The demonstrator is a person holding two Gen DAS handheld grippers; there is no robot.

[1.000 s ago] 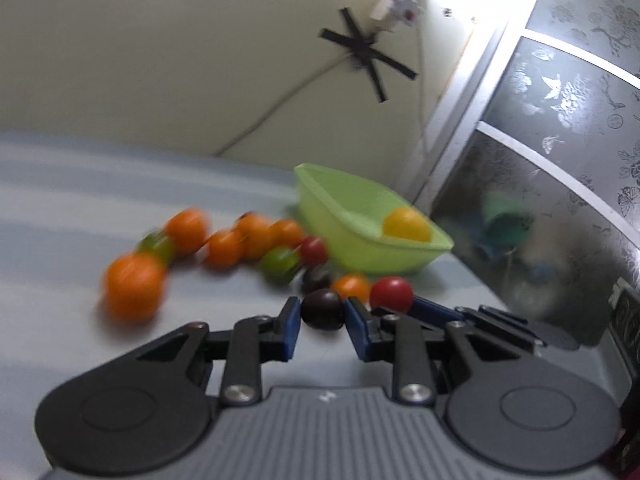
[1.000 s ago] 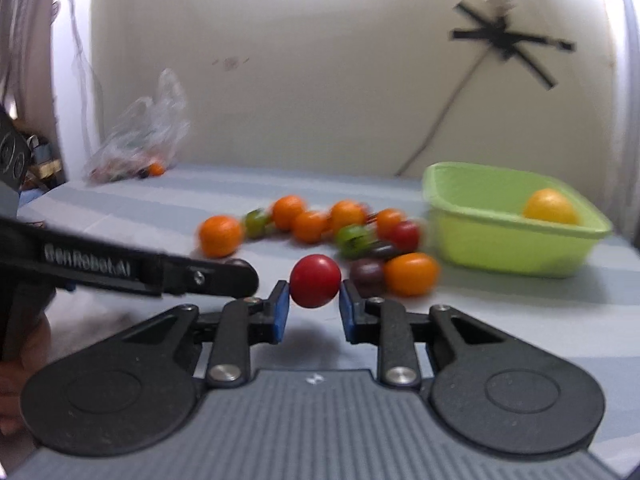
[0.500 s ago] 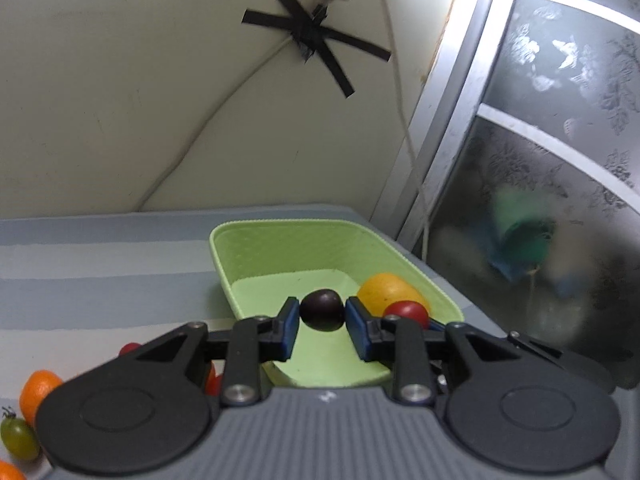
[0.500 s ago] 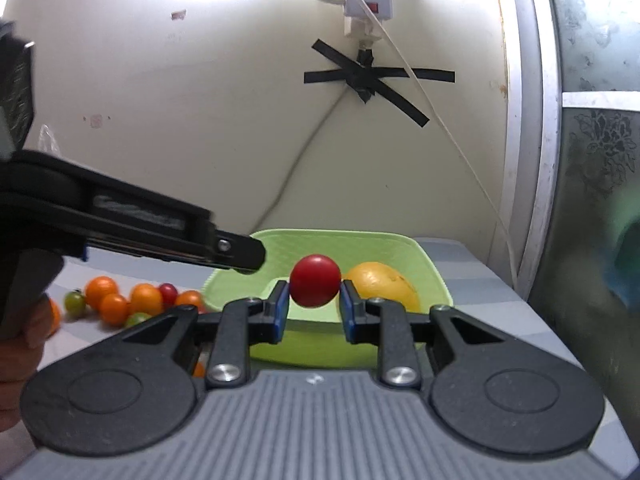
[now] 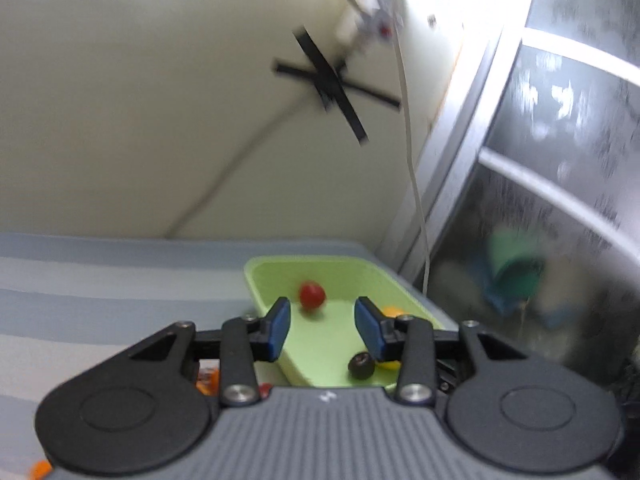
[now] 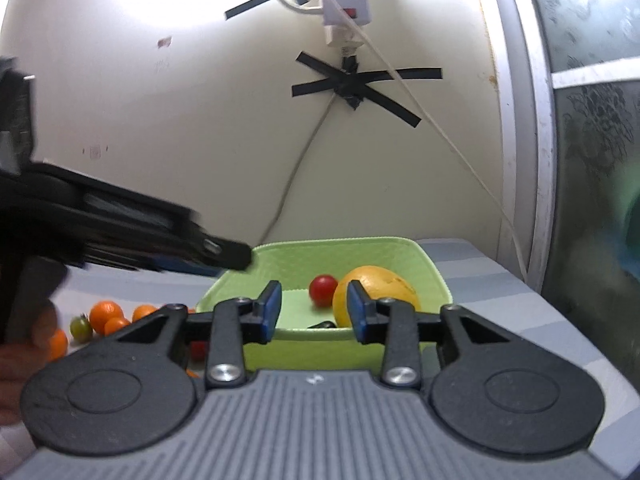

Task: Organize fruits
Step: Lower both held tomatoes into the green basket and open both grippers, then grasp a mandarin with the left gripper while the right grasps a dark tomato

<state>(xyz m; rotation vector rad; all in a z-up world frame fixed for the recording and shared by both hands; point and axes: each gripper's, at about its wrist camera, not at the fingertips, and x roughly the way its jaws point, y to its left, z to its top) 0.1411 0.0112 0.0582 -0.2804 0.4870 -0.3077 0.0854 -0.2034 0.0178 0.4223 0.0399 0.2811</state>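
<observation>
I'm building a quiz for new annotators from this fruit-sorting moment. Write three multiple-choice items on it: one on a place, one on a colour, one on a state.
1. Where is the red tomato?
A. in the green bin
B. between the right gripper's pads
C. on the striped cloth

2. What colour is the biggest fruit in the bin?
A. green
B. purple
C. orange-yellow

3. How does the left gripper stand?
A. shut on the dark fruit
B. open, holding nothing
C. shut with nothing in it

Answers:
1 A: the red tomato lies on the floor of the green bin, ahead of the right gripper.
2 C: the large citrus fruit is orange-yellow.
3 B: the left gripper has its pads apart, and the dark fruit lies in the bin below them.
</observation>
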